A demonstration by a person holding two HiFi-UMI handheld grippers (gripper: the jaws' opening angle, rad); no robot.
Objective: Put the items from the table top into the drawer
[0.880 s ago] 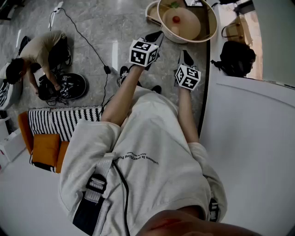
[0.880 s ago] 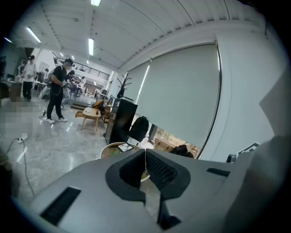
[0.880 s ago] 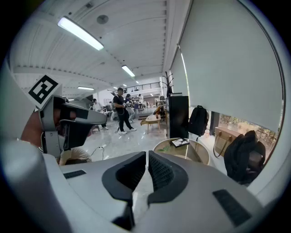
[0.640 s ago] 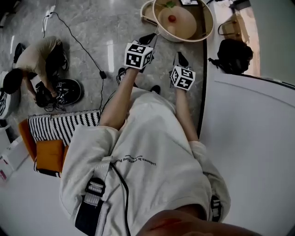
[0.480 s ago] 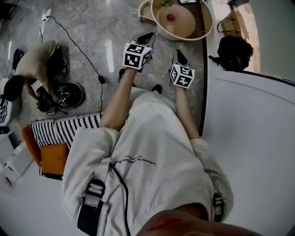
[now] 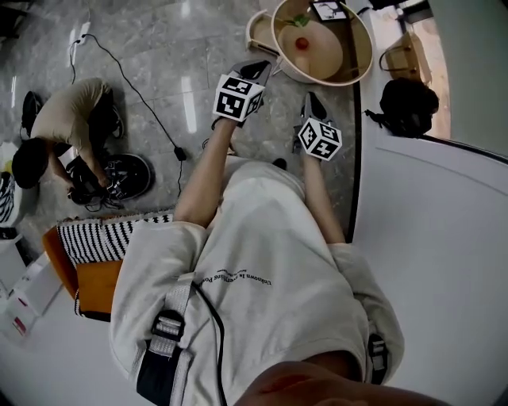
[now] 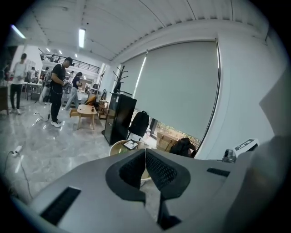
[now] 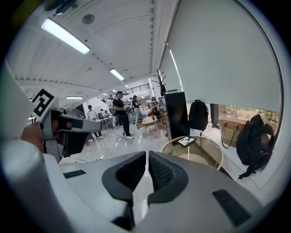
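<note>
The 2 claws are held out just ahead of the person's body, over the floor (image 6: 159, 55) and well short of the goods. The left claw (image 7: 145, 157) is closed tight on nothing, and the right claw (image 8: 147, 157) likewise. Arriving shut like this, either could nudge the small red thing (image 6: 302, 44) and send it rolling, so they need opening first. A cable (image 6: 147, 95) crosses the floor to the left, a snag if the person drifts that way. Farther on, the round tabletop (image 6: 362, 55) carries the small red thing near its middle. It looks round, so no long axis or heading can be told. A flat card (image 6: 329, 10) lies at the far rim, too small to tell its long side.
</note>
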